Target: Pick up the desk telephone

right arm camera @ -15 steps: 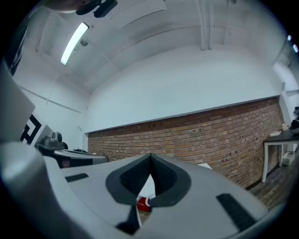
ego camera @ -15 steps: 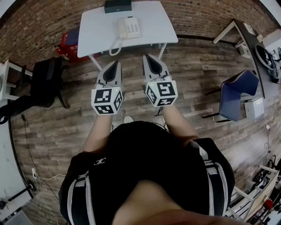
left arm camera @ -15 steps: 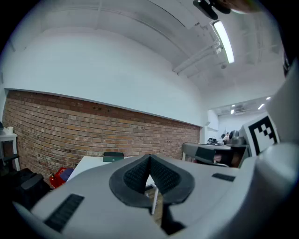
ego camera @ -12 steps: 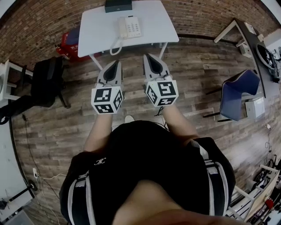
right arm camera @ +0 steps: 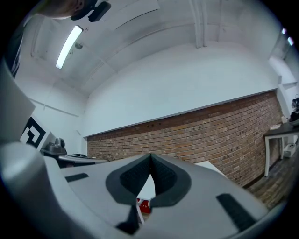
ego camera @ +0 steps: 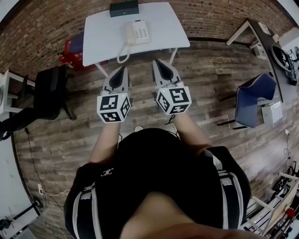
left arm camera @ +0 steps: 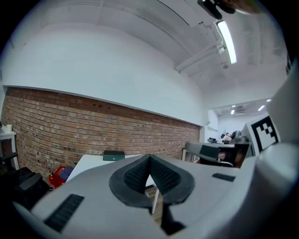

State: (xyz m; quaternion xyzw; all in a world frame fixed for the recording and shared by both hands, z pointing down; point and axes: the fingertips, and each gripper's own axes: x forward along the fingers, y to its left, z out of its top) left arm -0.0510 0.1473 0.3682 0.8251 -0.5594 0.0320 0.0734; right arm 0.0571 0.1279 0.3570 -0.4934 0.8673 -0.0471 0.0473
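A cream desk telephone (ego camera: 137, 32) with a coiled cord (ego camera: 122, 51) lies on a white table (ego camera: 103, 37) ahead of me in the head view. My left gripper (ego camera: 124, 68) and right gripper (ego camera: 156, 62) are held side by side over the floor, short of the table's front edge. Both are shut with nothing between the jaws. In the left gripper view the left gripper (left arm camera: 150, 158) hides the telephone, and only the white table (left arm camera: 88, 163) shows. The right gripper (right arm camera: 150, 158) points level toward the brick wall.
A dark green box (ego camera: 124, 8) sits at the table's far edge, also the green box (left arm camera: 113, 156). A red box (ego camera: 74, 45) stands by the table's left legs. A black bag (ego camera: 48, 88) is at the left and a blue chair (ego camera: 254, 98) at the right.
The table and telephone have shifted slightly left and up in the head view. Both grippers keep their pose and stay shut.
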